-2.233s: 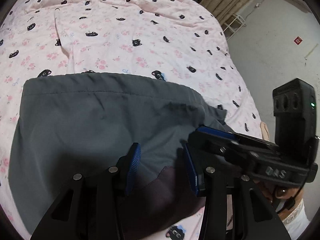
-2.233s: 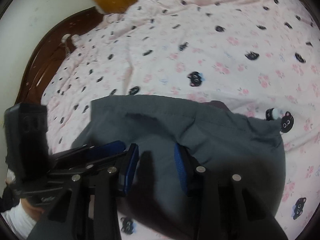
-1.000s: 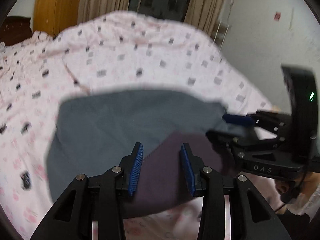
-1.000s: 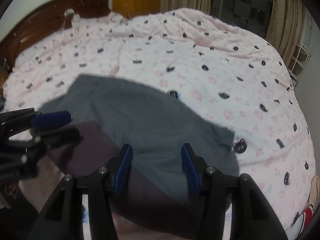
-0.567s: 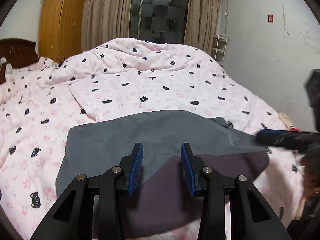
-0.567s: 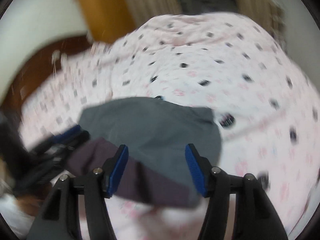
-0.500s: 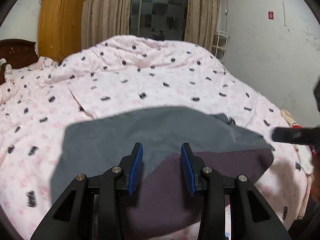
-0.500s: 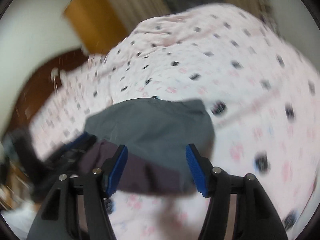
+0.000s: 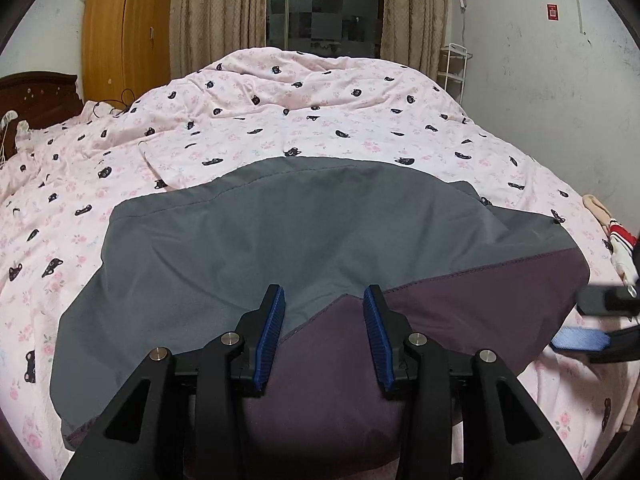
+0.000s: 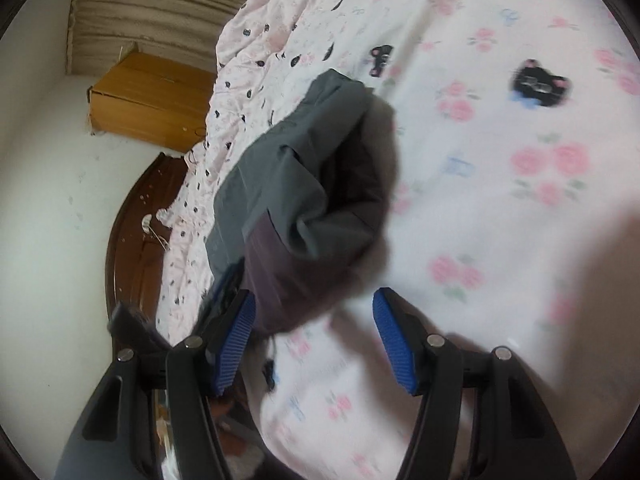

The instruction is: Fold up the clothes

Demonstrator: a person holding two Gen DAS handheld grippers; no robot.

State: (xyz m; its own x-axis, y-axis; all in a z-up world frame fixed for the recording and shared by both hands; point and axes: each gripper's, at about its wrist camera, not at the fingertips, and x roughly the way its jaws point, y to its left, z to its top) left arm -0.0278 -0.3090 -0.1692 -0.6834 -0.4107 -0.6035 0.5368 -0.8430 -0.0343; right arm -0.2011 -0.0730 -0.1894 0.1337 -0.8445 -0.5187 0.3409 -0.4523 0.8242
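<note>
Left gripper [image 9: 324,330] hovers low over the near edge of the garment [image 9: 304,232], jaws apart, nothing between them but cloth lying below. Garment is the landmark: grey with a dark purple panel [image 9: 460,316] nearest the left gripper, spread mostly flat on the bed [image 9: 300,120], pink cat-print duvet all round it. Right gripper [image 10: 316,340] sits off the garment's right edge, jaws wide apart and empty; in its own blurred view the cloth [image 10: 304,184] looks bunched at that end, the near corner just ahead of its left blue pad. Beyond the garment: rumpled duvet, then wardrobe [image 9: 124,28], curtains and a dark window. Step, as a judgement: between folds, both grippers free, cloth resting. Scene fits either a fold just laid or a cloth laid out for one, can't tell which. Any next grip would call for pinching an edge or corner cleanly without catching the duvet.
</note>
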